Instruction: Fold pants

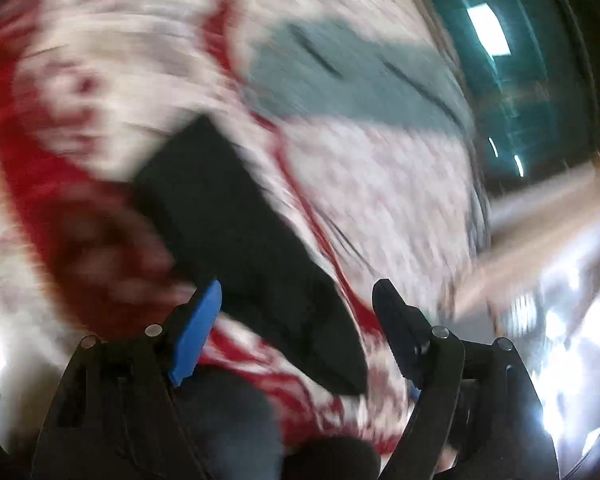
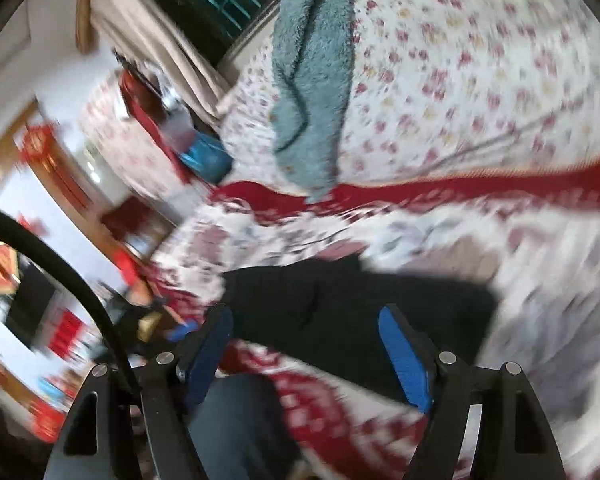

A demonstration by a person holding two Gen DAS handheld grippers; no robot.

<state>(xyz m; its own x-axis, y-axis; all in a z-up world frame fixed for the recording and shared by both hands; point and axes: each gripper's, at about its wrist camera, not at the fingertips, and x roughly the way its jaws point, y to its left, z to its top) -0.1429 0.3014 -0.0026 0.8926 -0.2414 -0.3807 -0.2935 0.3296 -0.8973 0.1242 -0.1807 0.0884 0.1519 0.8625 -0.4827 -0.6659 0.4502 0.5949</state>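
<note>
With both the left tool [image 1: 298,300] and right tool [image 2: 306,334] spread apart and empty, I should steady them over the black pants [image 2: 352,308] at lower centre on the bed [image 2: 480,60] before pinching an edge.

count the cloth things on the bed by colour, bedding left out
black: 1, the pants
grey-blue: 1, the fluffy blanket
total: 2
Both views are blurred, so smaller items may go unseen.
</note>
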